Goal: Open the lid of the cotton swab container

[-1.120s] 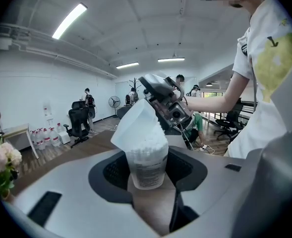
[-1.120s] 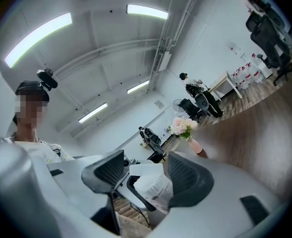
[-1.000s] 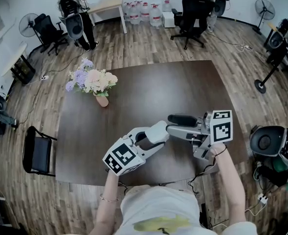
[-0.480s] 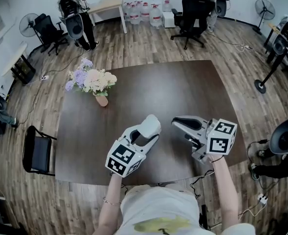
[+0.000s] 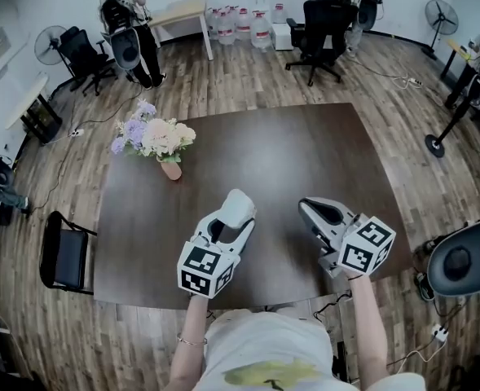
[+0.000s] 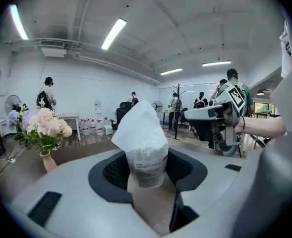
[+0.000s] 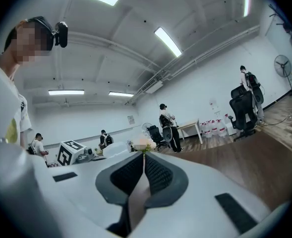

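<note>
1. Wood flooring surrounds a dark brown desk (image 5: 305,145); a vase of pale flowers (image 5: 154,141) stands near its far left corner, and water bottles (image 5: 244,23) and an office chair (image 5: 319,19) sit by the back wall
2. Over the near part of the desk, the cotton swab container (image 6: 145,150) sits in the left hand-held gripper (image 5: 231,221), well apart from the flowers
3. In the left gripper view the container is a translucent cup with a printed label and is packed with white swabs. Its long axis runs up and down in that view, with the narrower base low between the jaws and the mouth uppermost
4. A white flap that looks like its lid (image 6: 138,120) rises tilted above the swabs, leaning toward the left of that view
5. From the head view the container's white end sticks out past the jaw tips and points away from the person, toward the middle of the desk
6. The left hand-held gripper's jaws stand fairly wide, with their dark pads pressed on the container's lower sides
7. The right hand-held gripper (image 5: 306,206) hangs to the right of the container, apart from it and touching nothing
8. Its jaws have just been closing; the right gripper view shows the ribbed pads meeting, with nothing between them
</note>
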